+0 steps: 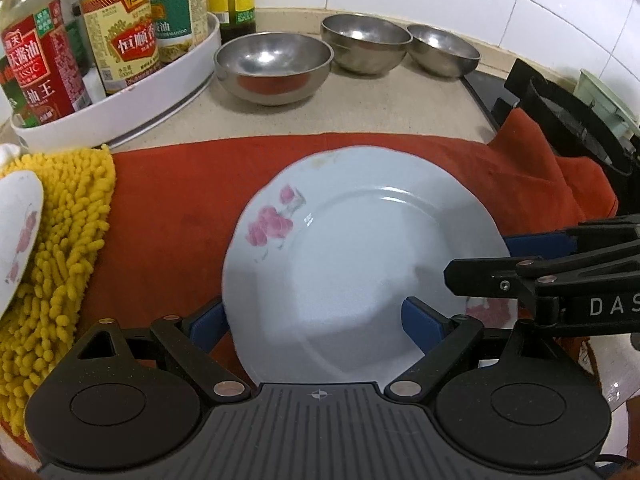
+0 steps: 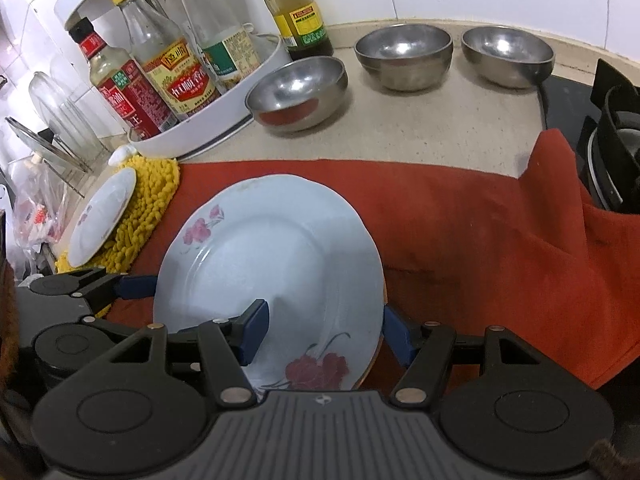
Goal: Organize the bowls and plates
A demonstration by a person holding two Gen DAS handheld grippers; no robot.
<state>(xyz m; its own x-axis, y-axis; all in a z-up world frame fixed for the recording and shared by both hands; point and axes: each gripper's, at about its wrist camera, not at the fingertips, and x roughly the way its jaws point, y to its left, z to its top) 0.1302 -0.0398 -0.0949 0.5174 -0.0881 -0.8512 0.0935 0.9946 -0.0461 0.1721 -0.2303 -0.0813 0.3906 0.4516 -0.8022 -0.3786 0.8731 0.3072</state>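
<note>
A pale blue plate (image 1: 360, 256) with pink flowers lies on a red cloth (image 1: 172, 200); it also shows in the right wrist view (image 2: 272, 268). My left gripper (image 1: 316, 324) is open, its blue pads either side of the plate's near-left rim. My right gripper (image 2: 324, 332) is open, one pad over the plate, the other outside its right rim. A second flowered plate (image 2: 104, 216) rests on a yellow mat (image 2: 148, 208) at the left. Three steel bowls (image 1: 274, 66) (image 1: 366, 42) (image 1: 444, 50) stand at the back.
A white turntable tray (image 1: 120, 104) with sauce bottles (image 1: 36, 52) stands back left. A black gas stove (image 1: 572, 120) is at the right, the red cloth draped onto it. A dish rack with glass lids (image 2: 52, 128) is far left. Tiled wall behind.
</note>
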